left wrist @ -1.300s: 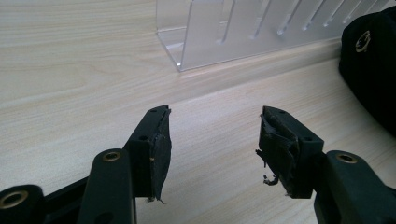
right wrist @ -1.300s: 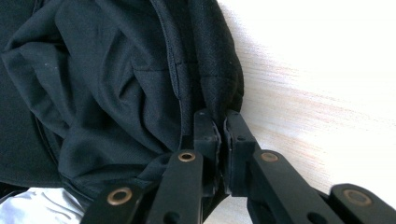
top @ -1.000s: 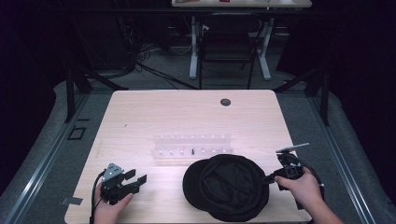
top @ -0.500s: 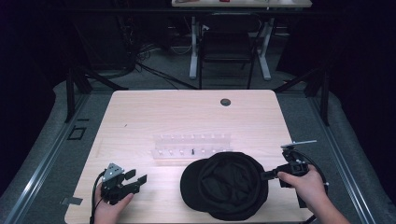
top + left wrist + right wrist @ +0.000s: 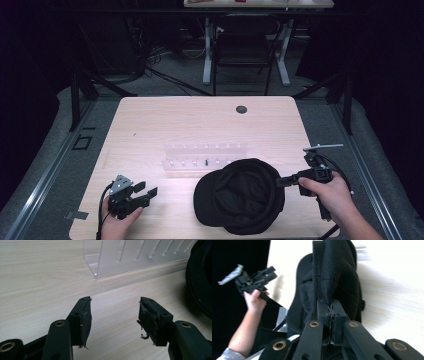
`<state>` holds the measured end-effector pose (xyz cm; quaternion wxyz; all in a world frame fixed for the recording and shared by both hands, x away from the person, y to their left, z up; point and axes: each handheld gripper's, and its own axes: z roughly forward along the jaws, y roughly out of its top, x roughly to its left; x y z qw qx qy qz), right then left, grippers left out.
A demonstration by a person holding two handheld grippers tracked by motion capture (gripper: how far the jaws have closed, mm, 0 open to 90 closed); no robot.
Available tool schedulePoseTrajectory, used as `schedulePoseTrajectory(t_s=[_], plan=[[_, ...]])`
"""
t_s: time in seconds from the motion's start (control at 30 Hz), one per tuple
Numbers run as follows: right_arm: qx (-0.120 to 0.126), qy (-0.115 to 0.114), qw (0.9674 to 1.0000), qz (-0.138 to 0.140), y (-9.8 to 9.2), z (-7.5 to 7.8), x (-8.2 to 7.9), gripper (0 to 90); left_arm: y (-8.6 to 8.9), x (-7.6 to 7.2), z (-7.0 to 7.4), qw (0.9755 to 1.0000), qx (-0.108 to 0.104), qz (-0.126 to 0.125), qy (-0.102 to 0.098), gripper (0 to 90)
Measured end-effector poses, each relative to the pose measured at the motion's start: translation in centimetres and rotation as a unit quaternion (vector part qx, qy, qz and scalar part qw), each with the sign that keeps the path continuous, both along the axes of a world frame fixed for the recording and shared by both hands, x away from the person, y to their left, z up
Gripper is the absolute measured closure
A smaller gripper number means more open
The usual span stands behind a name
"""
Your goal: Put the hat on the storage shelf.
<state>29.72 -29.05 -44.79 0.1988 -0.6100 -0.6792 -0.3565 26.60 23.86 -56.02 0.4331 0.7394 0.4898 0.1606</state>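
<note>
Pinching one black cap's (image 5: 240, 195) edge, the right hand-held gripper (image 5: 281, 181) seems fully closed; the left hand-held gripper (image 5: 145, 191) gapes empty, well apart from it.

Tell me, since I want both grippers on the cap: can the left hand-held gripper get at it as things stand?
Probably yes. The left hand-held gripper is open, with bare table between it and the black cap; the clear rack sits farther back, off that path.

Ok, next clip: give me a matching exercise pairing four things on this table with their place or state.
Things:
1. left hand-held gripper
2. right hand-held gripper
3. clear slotted rack
4. black cap

States:
A. stands mid-table, beyond the cap
B. jaws apart, nothing between them
C. lies at the near edge, pinched at its right rim
D. jaws closed on fabric

Pairs: 1-B, 2-D, 3-A, 4-C
</note>
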Motion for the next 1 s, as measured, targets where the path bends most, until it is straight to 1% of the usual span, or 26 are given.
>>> schedulePoseTrajectory(t_s=[0.03,0.13,0.17,0.2,0.23,0.3,0.33,0.43,0.47,0.5,0.57,0.63,0.67,0.7,0.83,0.9,1.0], plan=[[0.011,-0.003,0.9999,0.002,0.1,0.4,0.0,88.6,0.0,0.0,0.0,1.0000,0.000,0.000,0.000,43.8],[0.017,-0.006,0.9998,0.004,0.3,0.8,0.0,88.6,0.0,0.0,0.0,1.0000,0.000,0.001,0.001,43.8],[0.025,-0.010,0.9996,0.008,0.5,1.3,0.0,88.6,0.1,0.0,0.0,1.0000,0.000,0.000,0.001,43.8],[0.025,-0.010,0.9996,0.008,0.5,1.3,0.0,88.6,0.1,0.0,0.0,1.0000,0.000,0.000,0.001,43.8],[0.035,-0.014,0.9993,0.010,0.7,1.6,0.0,88.6,0.1,0.0,0.0,1.0000,0.000,0.000,0.001,43.8],[0.037,-0.015,0.9991,0.012,0.7,1.8,0.0,88.6,0.0,0.0,0.0,1.0000,0.000,0.000,0.001,43.8],[0.045,-0.015,0.9988,0.011,0.9,2.0,0.0,88.6,0.0,0.0,0.0,1.0000,0.001,0.000,0.000,43.8],[0.054,-0.018,0.9983,0.014,1.0,2.3,-0.1,88.6,0.0,0.0,0.0,1.0000,0.001,0.000,0.001,43.8],[0.053,-0.017,0.9984,0.012,1.1,2.5,-0.1,88.6,0.0,0.0,0.0,1.0000,0.001,0.000,0.001,43.8],[0.059,-0.017,0.9980,0.015,1.0,2.6,-0.1,88.7,0.0,0.0,0.0,1.0000,0.001,0.001,0.001,43.8],[0.061,-0.017,0.9979,0.014,1.1,2.7,-0.1,88.7,0.0,0.0,0.0,1.0000,0.001,0.000,0.001,43.8],[0.070,-0.019,0.9973,0.013,1.1,3.0,-0.1,88.7,0.0,0.0,0.0,1.0000,0.001,0.000,0.001,43.8],[0.073,-0.021,0.9970,0.018,1.0,3.1,-0.1,88.7,0.0,0.0,0.0,1.0000,0.002,0.000,0.001,43.8],[0.077,-0.024,0.9966,0.015,1.0,3.4,-0.2,88.7,0.0,0.0,0.0,1.0000,0.001,0.000,0.001,43.8],[0.080,-0.031,0.9962,0.016,0.8,3.8,-0.2,88.7,0.0,0.0,0.0,1.0000,0.001,0.000,0.001,43.8],[0.087,-0.037,0.9955,0.013,0.7,4.3,-0.3,88.7,0.0,0.0,0.0,1.0000,0.001,0.000,0.002,43.8],[0.092,-0.042,0.9948,0.009,0.7,4.7,-0.3,88.7,0.0,0.0,0.0,1.0000,0.001,0.000,0.001,43.8]])
